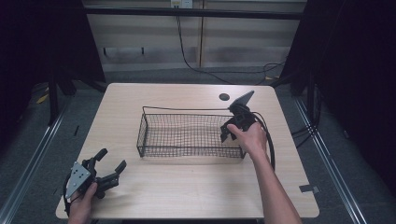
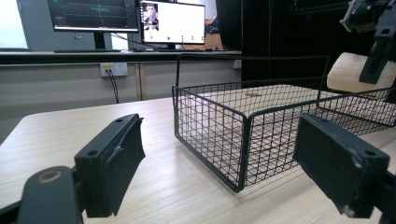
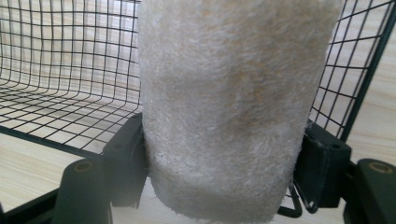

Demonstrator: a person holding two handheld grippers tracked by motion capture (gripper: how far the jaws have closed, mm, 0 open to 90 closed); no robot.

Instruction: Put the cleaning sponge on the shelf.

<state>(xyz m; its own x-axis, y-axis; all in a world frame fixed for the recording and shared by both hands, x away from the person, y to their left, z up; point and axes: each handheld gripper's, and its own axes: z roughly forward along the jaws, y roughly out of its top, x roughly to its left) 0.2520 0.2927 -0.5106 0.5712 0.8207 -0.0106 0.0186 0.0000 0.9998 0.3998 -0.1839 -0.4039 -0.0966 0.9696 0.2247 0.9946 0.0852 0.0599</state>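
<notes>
Looking like the halfway mark: the right gripper (image 3: 219, 177) has its jaws about half open and clamped on a fuzzy cream roll (image 3: 229, 107), held over the right end of the wire basket (image 1: 154, 140), so my guess is only the drop is left. Meanwhile the left gripper (image 1: 111, 161) sits wide open and empty near the table's (image 1: 187, 196) front left corner.

Your counter (image 1: 187, 196) is a pale wood-grain top with rounded corners and a small dark round hole (image 1: 224, 97) near its far edge. Directly on it sits a black wire mesh basket (image 1: 187, 135), rectangular and open-topped, set toward the middle and slightly to the far side.
</notes>
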